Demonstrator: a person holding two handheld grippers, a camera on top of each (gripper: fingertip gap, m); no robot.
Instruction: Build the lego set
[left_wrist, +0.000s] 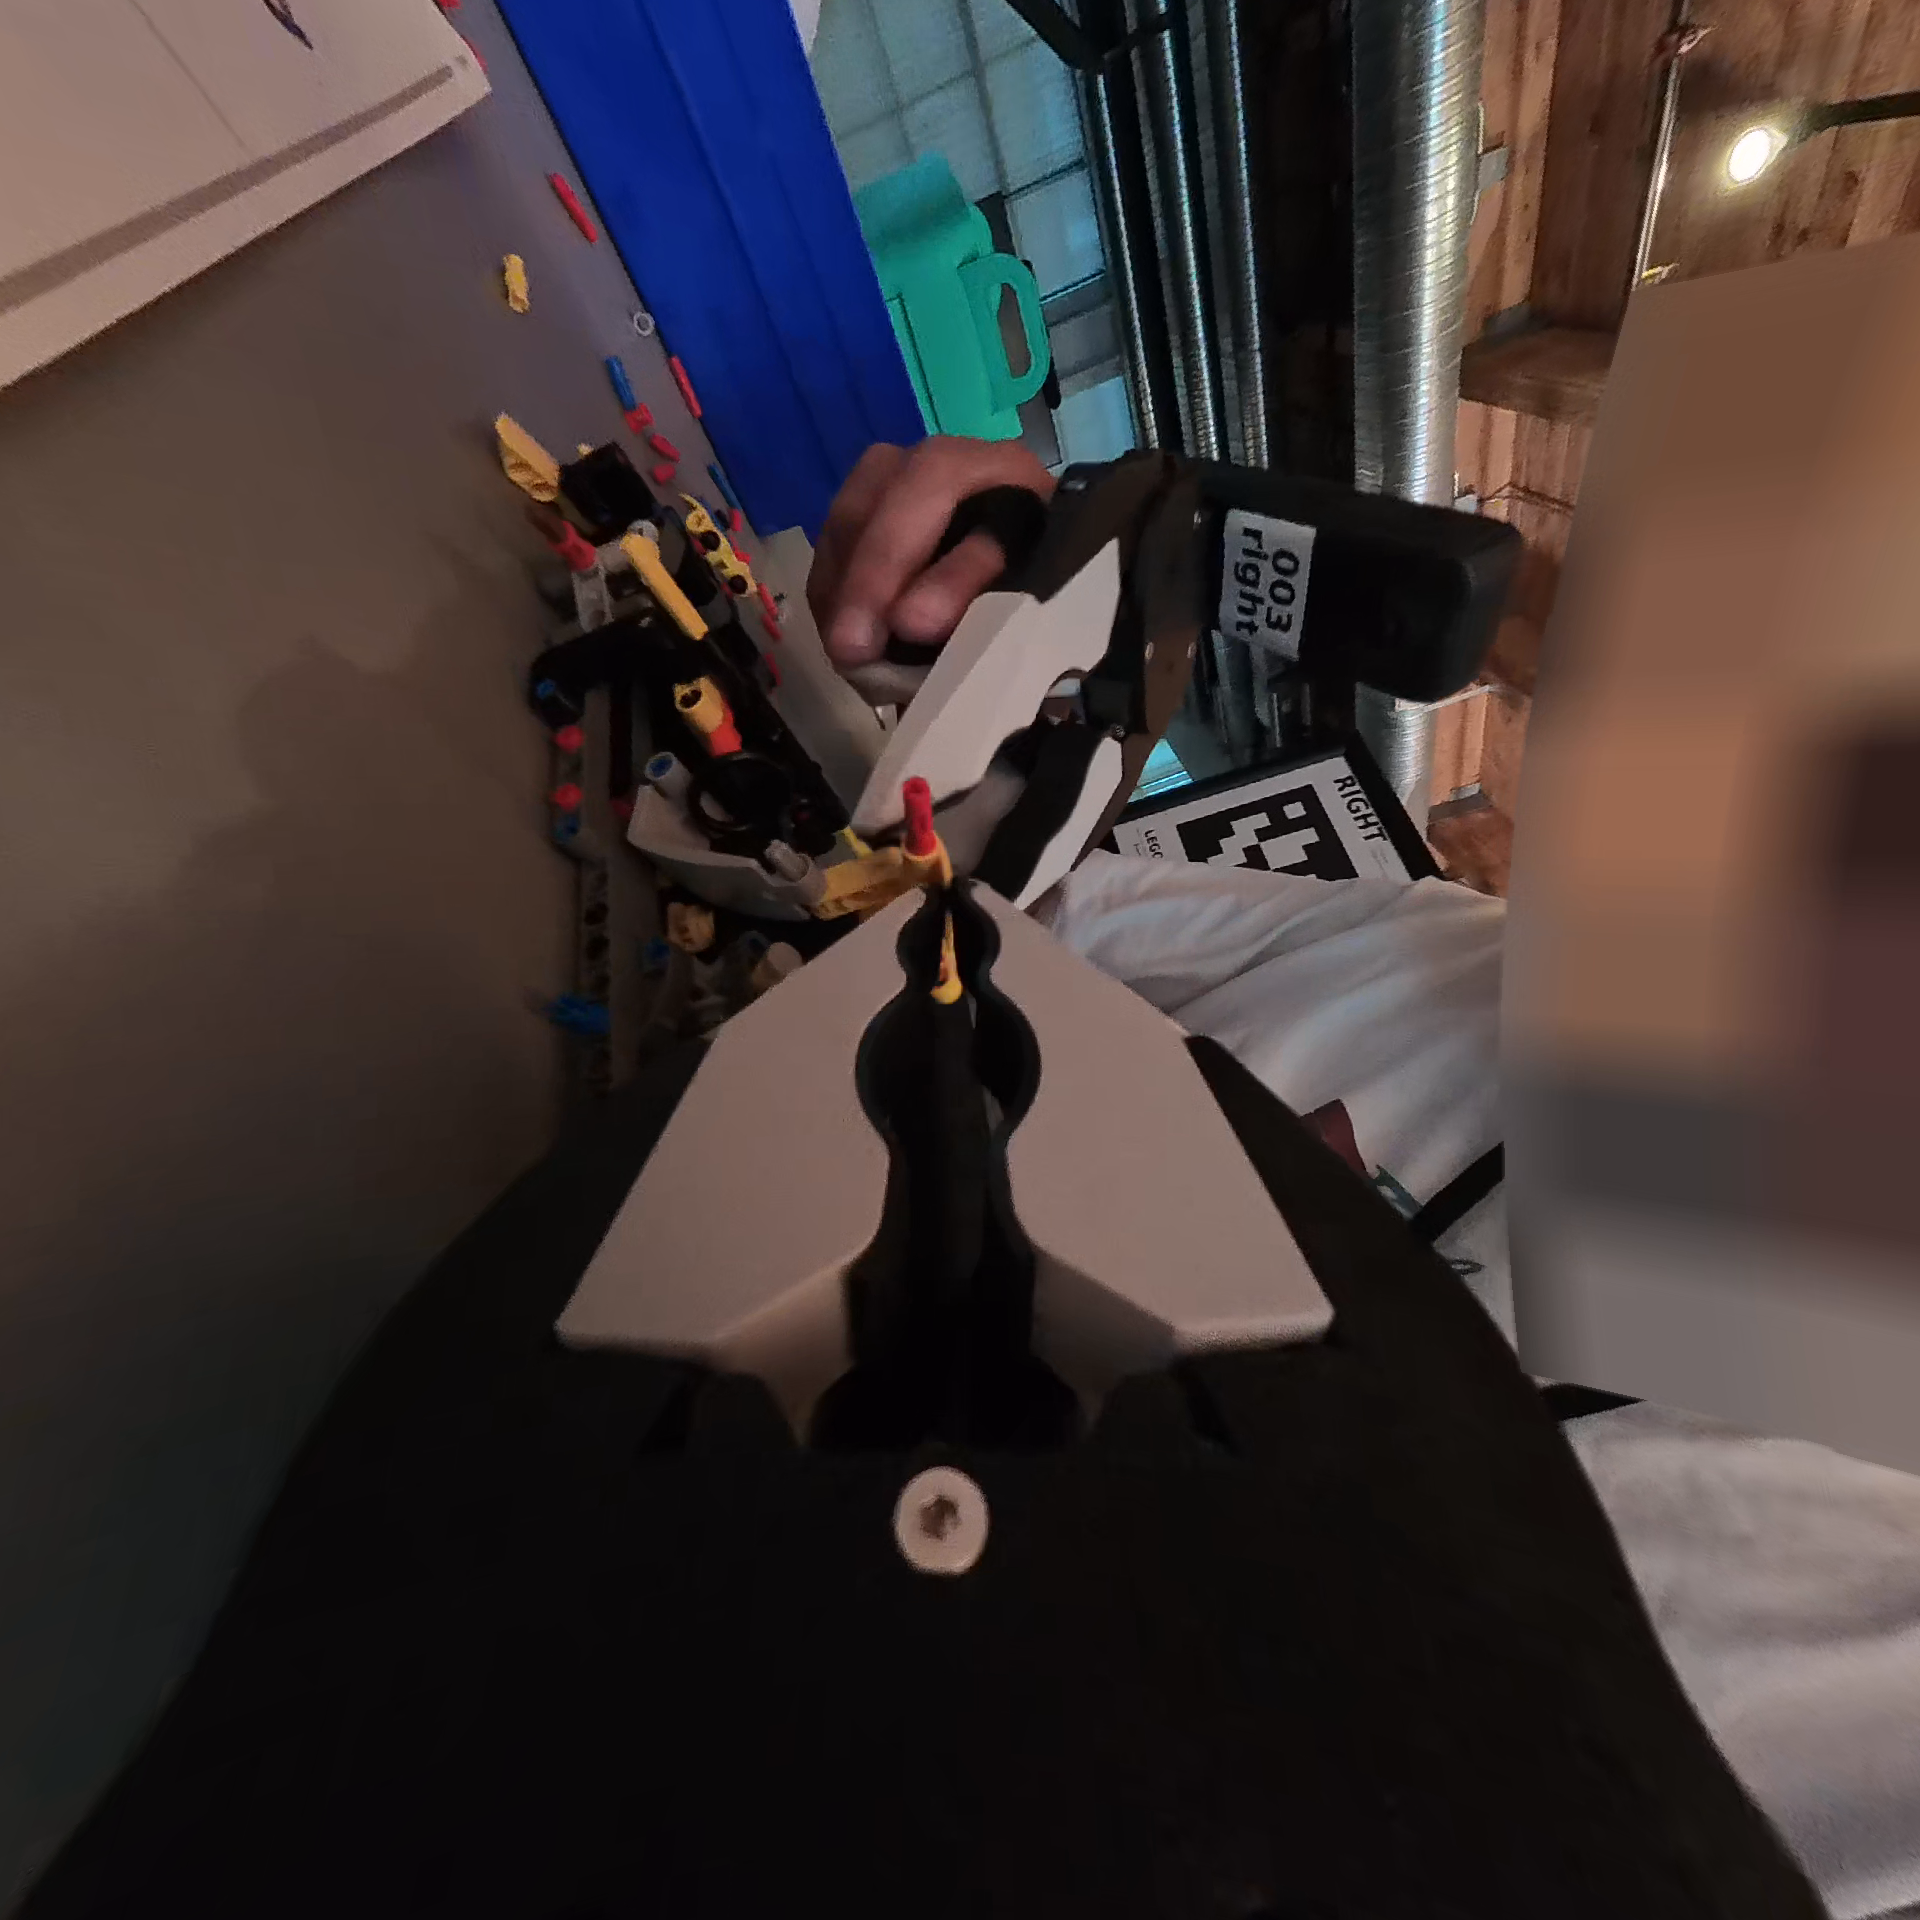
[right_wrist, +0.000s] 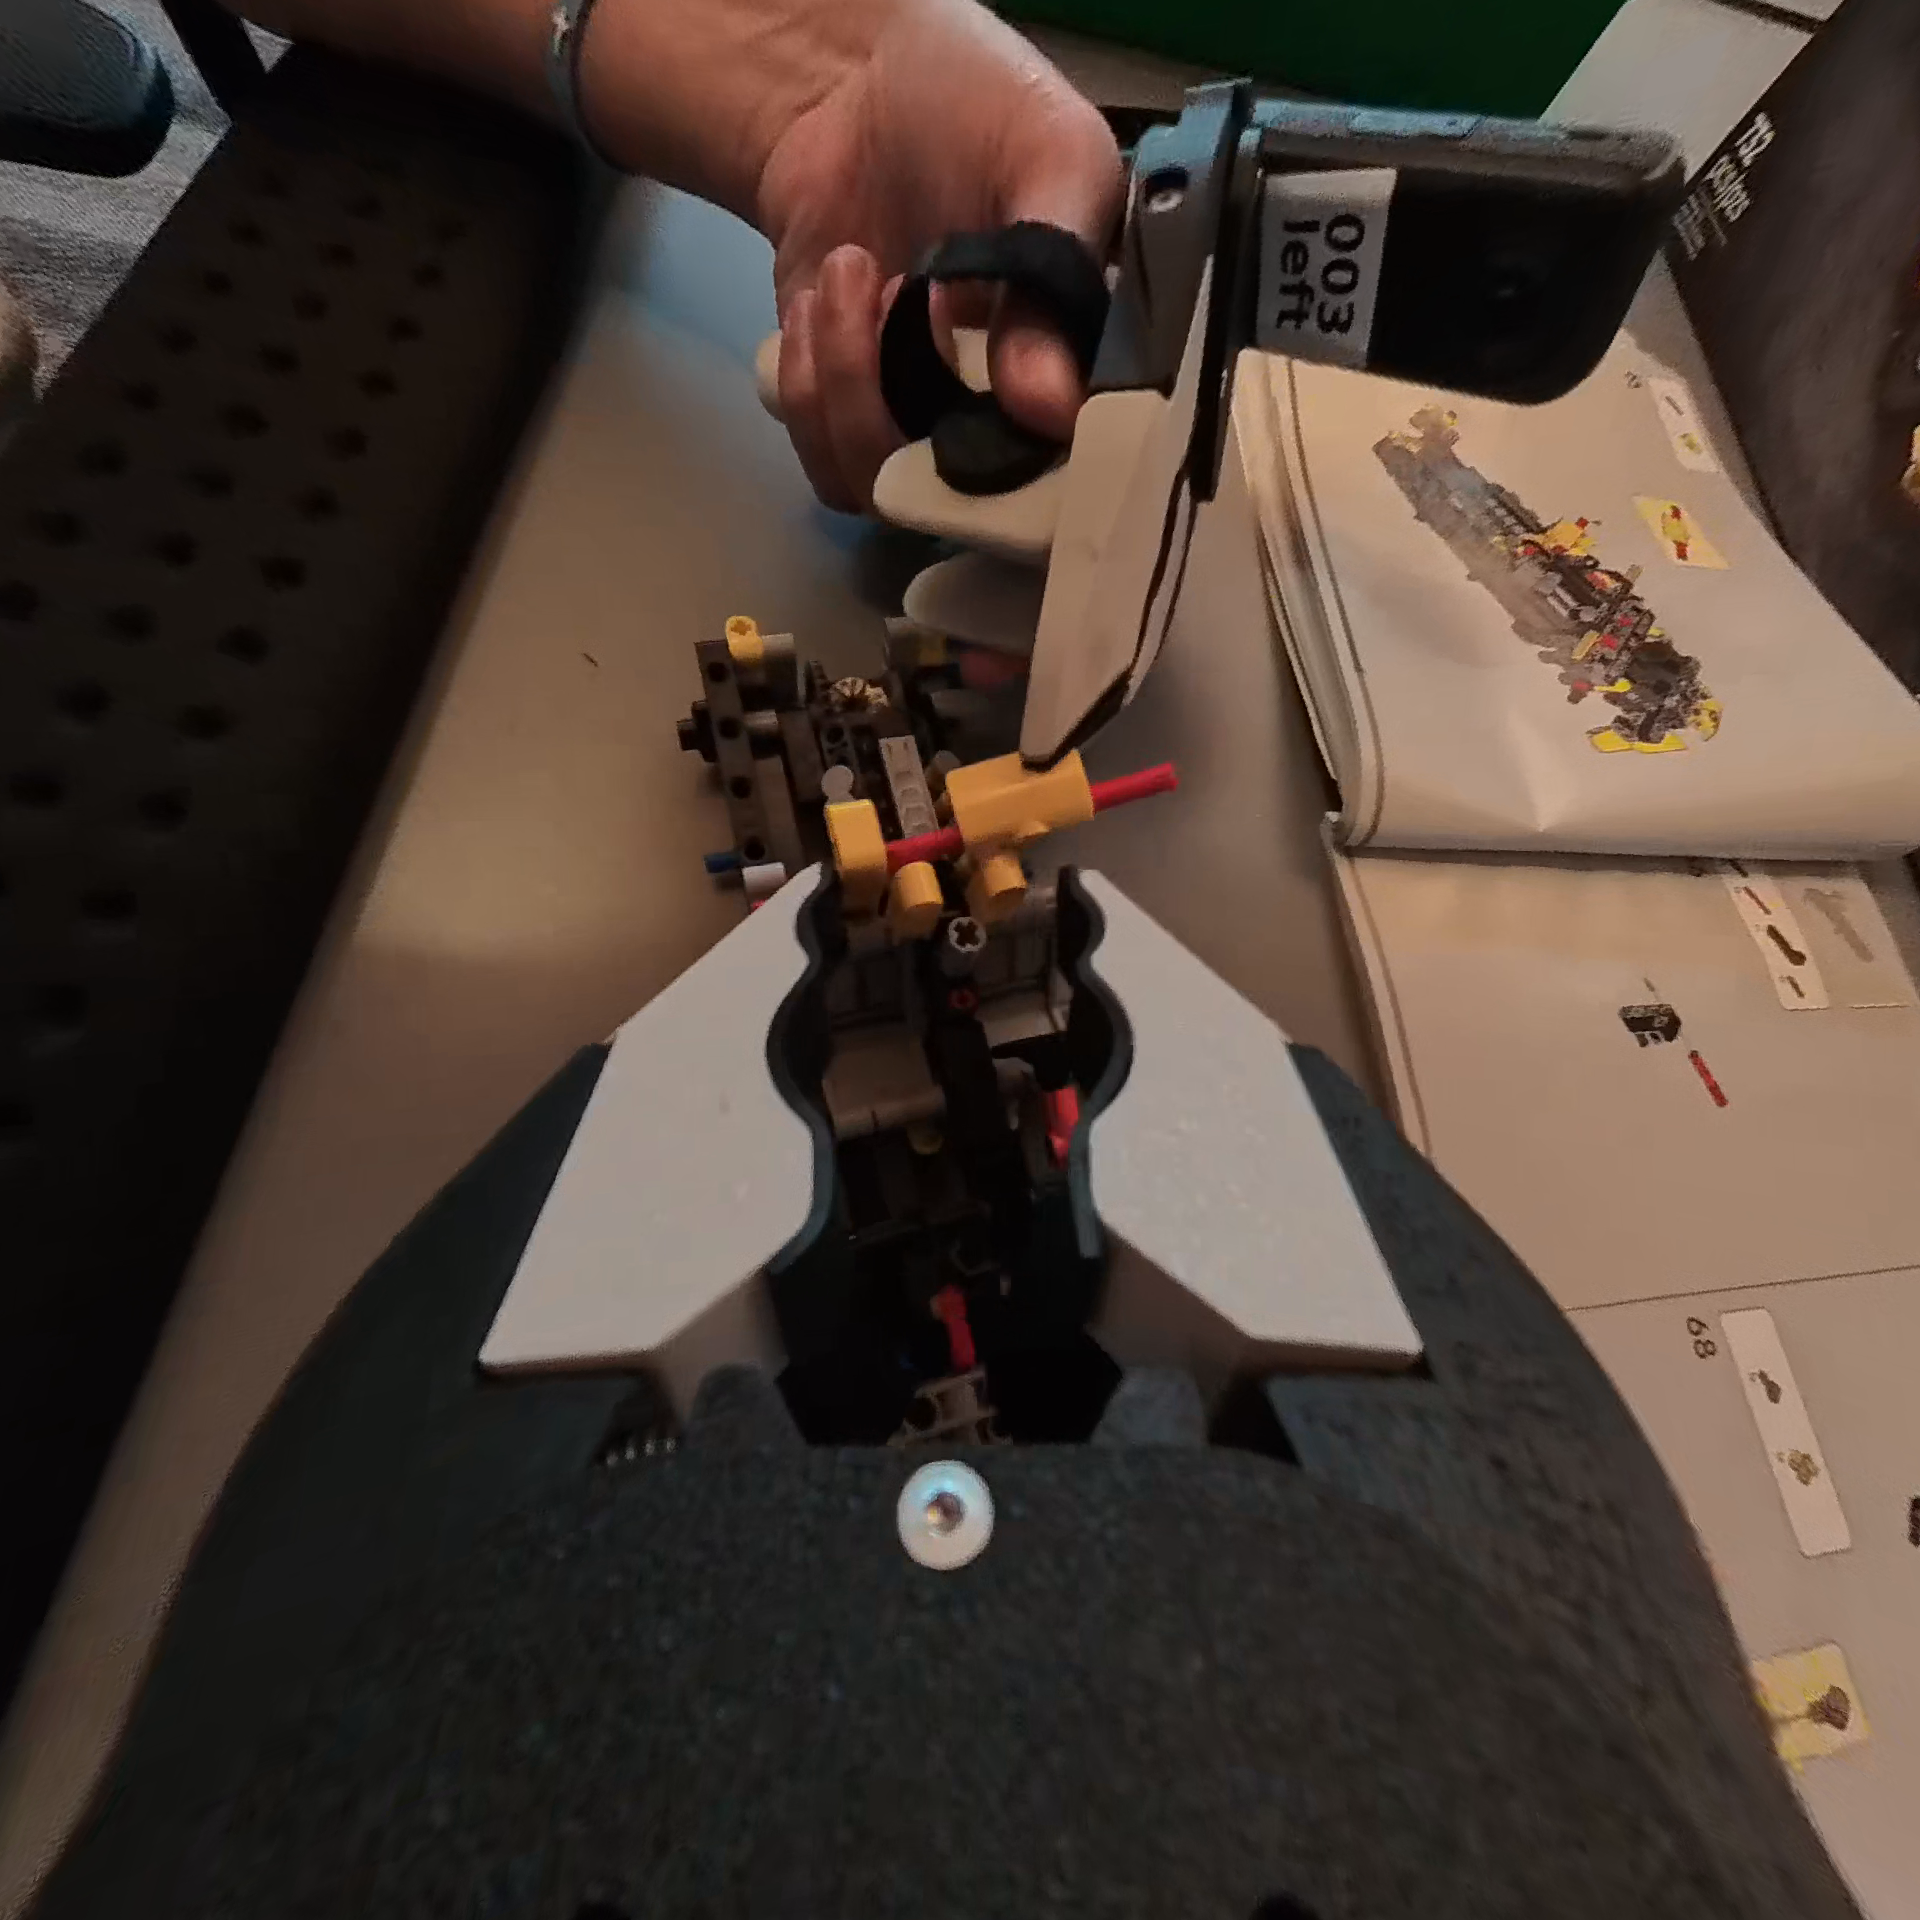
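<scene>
- Yellow connector (right_wrist: 1013, 795) on the red axle (right_wrist: 1039, 821), centre frame, is pinched by my left gripper (right_wrist: 1049, 753).
- My right gripper (right_wrist: 940, 935) clamps the model (right_wrist: 914, 1060), lower centre.
- Step in hand: seating the connector; next, push it along the axle squarely.

Two hand-held grippers (right_wrist: 1049, 753) (right_wrist: 940, 914), one half-built lego model (right_wrist: 790, 727), one open instruction booklet (right_wrist: 1558, 665), two hands (right_wrist: 914, 229) (left_wrist: 894, 561).
</scene>
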